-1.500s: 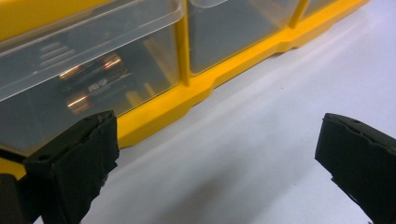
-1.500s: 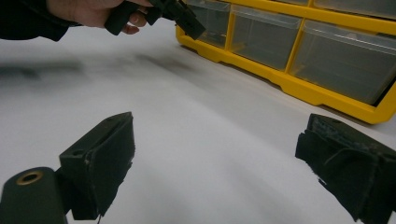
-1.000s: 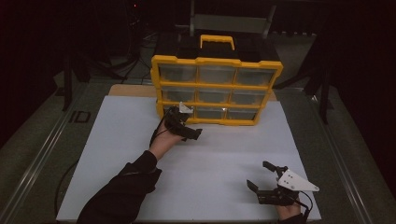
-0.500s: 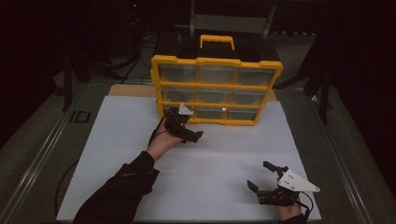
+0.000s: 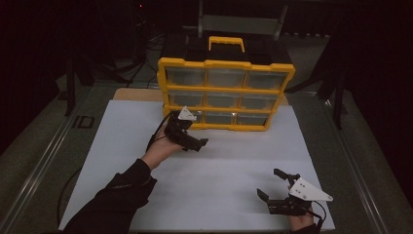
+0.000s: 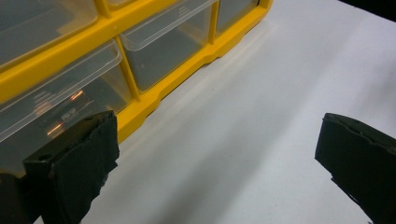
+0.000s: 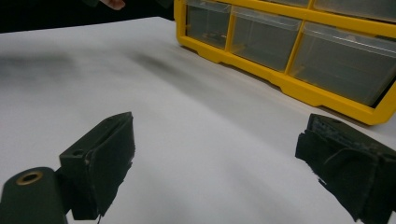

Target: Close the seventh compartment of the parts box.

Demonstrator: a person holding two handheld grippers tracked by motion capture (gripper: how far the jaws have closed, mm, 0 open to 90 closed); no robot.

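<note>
A yellow drawer cabinet (image 5: 226,92) with clear plastic drawers and a yellow handle stands at the back of the white sheet (image 5: 122,146). My left gripper (image 5: 196,136) hovers open just in front of the cabinet's bottom-left drawer (image 5: 218,118), holding nothing. In the left gripper view its jaws (image 6: 215,163) stand wide apart over bare sheet, with the bottom drawers (image 6: 60,98) close by on the left. My right gripper (image 5: 269,183) rests open near the sheet's front right corner. The right gripper view looks between the wide jaws (image 7: 219,168) toward the cabinet (image 7: 280,79) farther off.
The white sheet covers a grey table with metal rails (image 5: 44,165) along both sides. A brown board edge (image 5: 136,95) shows left of the cabinet. Dark stands and cables surround the table's far end.
The left gripper has drifted slightly toward the person, away from the cabinet front. The right gripper has barely moved.
</note>
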